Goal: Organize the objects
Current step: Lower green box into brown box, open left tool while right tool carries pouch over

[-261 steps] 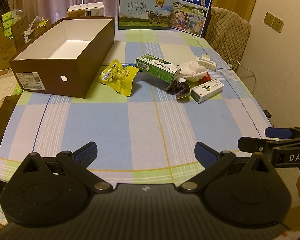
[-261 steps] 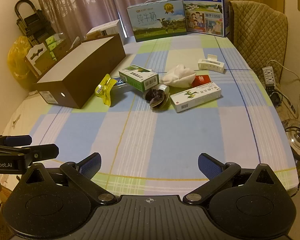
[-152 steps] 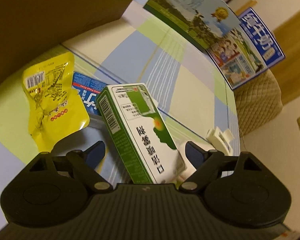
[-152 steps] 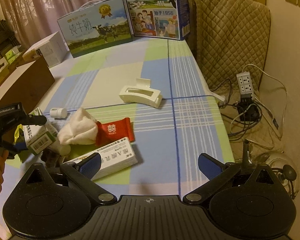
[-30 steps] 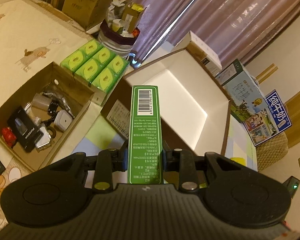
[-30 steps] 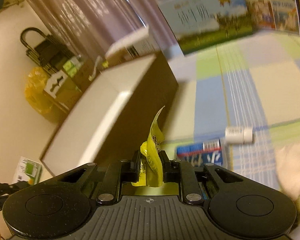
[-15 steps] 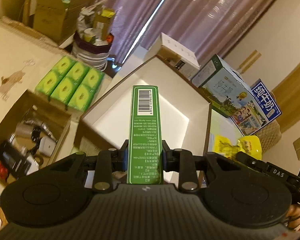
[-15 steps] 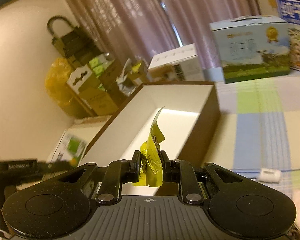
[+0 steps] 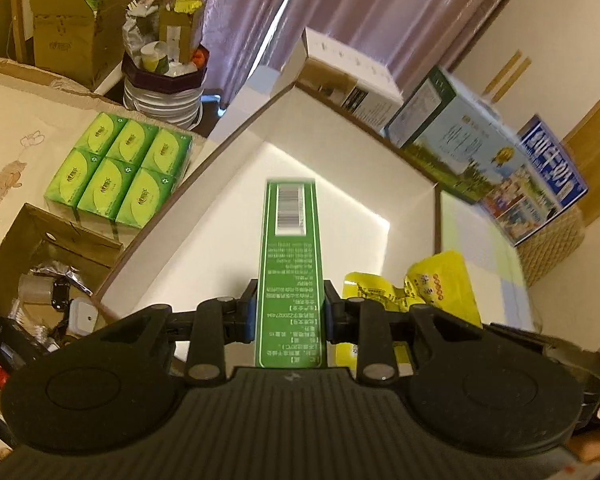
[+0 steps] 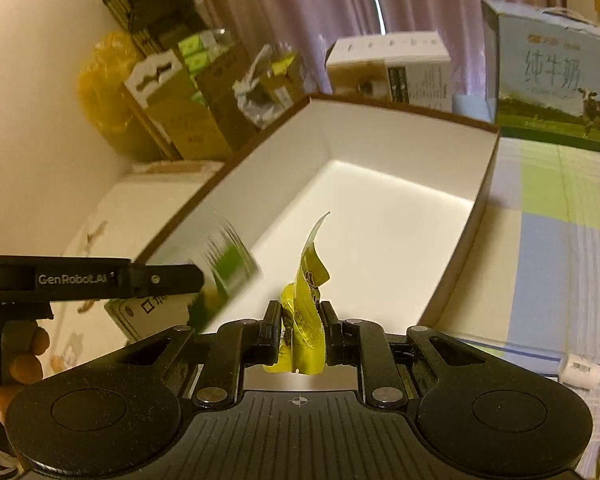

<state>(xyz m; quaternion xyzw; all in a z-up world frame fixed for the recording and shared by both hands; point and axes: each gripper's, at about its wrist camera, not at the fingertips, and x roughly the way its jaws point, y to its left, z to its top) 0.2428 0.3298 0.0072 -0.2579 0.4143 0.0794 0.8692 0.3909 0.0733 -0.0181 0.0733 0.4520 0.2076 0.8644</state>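
My left gripper (image 9: 290,312) is shut on a long green carton (image 9: 291,248), held over the near end of the open brown box (image 9: 410,190), whose white inside shows nothing in it. My right gripper (image 10: 300,330) is shut on a crumpled yellow snack pouch (image 10: 306,304) above the same box (image 10: 480,208). In the left wrist view the pouch (image 9: 440,284) hangs just right of the carton. In the right wrist view the green carton (image 10: 228,264) shows blurred at the left, pinched by the left gripper (image 10: 192,280), with a hand (image 10: 20,360) below it.
Milk cartons (image 9: 460,148) and a white box (image 9: 348,76) stand behind the brown box on the checked tablecloth (image 10: 560,220). A small white bottle (image 10: 580,370) lies on the cloth. Green tissue packs (image 9: 120,168) and an open cardboard box (image 9: 40,280) of odds sit on the floor.
Both grippers have moved over the brown box with their loads; the box now fills the middle of each view, and the pouch has drawn close beside the carton.
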